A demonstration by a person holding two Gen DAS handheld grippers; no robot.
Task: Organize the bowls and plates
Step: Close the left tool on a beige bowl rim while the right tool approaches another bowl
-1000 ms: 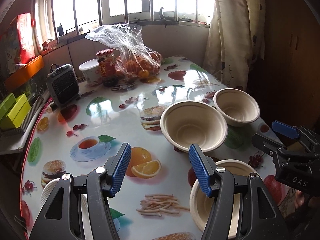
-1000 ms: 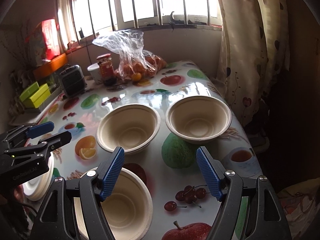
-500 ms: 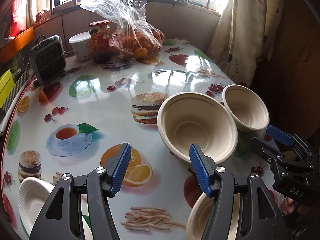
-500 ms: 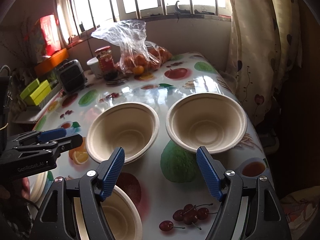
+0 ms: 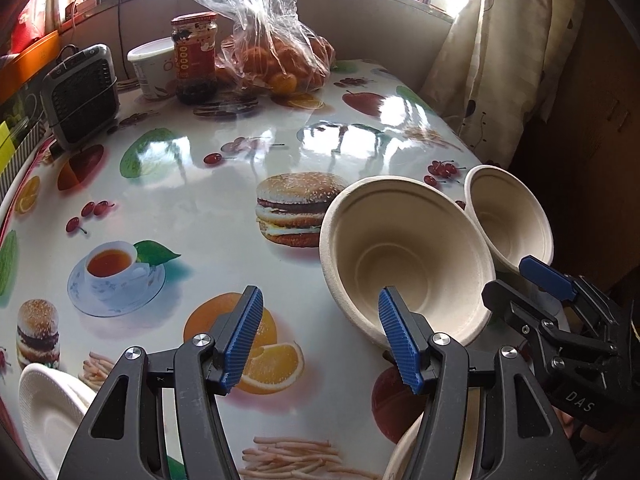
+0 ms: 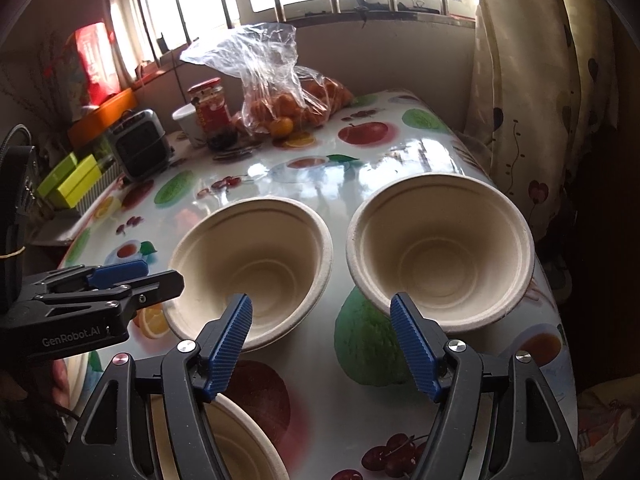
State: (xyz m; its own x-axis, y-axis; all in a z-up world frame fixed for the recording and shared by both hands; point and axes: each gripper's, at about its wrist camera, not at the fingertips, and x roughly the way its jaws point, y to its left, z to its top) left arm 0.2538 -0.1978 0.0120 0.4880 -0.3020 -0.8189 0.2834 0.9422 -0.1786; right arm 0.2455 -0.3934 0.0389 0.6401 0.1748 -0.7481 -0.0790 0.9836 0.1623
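Note:
Three beige pulp bowls stand on the fruit-print table. The middle bowl (image 5: 404, 252) (image 6: 256, 256) lies just ahead of both grippers. The far-right bowl (image 5: 508, 212) (image 6: 440, 248) stands beside it. A third bowl (image 6: 236, 440) (image 5: 404, 456) sits under the gripper bodies at the near edge. A white plate (image 5: 52, 412) lies at the near left. My left gripper (image 5: 320, 340) is open and empty, its right finger over the middle bowl's near rim. My right gripper (image 6: 320, 344) is open and empty, between the two bowls' near rims.
At the back of the table (image 5: 200, 200) stand a bag of oranges (image 5: 276, 60), a red-label jar (image 5: 194, 56), a white tub (image 5: 150, 66) and a small grey heater (image 5: 80, 96). A curtain (image 6: 540, 100) hangs along the right edge. Green boxes (image 6: 70, 184) sit on the left.
Both grippers have moved forward and lower toward the bowls. The bowls look larger and the near bowl has slid under the gripper bodies. The jaws stay open.

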